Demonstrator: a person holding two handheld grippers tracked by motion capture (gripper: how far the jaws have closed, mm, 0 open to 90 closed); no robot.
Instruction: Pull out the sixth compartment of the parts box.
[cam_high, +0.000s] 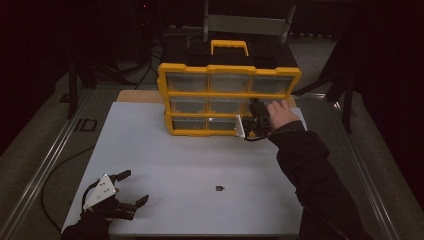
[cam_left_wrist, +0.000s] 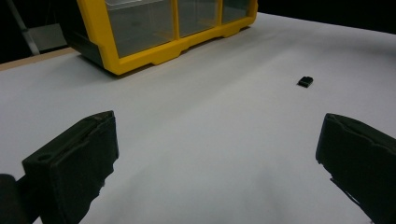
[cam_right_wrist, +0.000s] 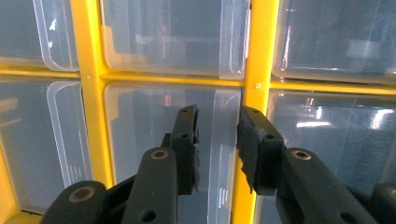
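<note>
White worktop (cam_high: 165, 150) carries our yellow organizer (cam_high: 229, 70). Our right tool (cam_right_wrist: 217, 140) straddles a drawer's edge (cam_right_wrist: 225, 140), not yet pinching; drawer unopened. Left tool (cam_high: 131, 188) rests spread.

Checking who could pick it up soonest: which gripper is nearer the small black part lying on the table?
Left. The left gripper rests on the table to the small black part's left; the right gripper is farther off, up at the yellow drawer cabinet.

Organizer (cam_high: 229, 70) yellow frame, clear drawers (cam_right_wrist: 173, 135); table (cam_high: 165, 165) white; grippers' jaws black; small part (cam_high: 219, 188) black
</note>
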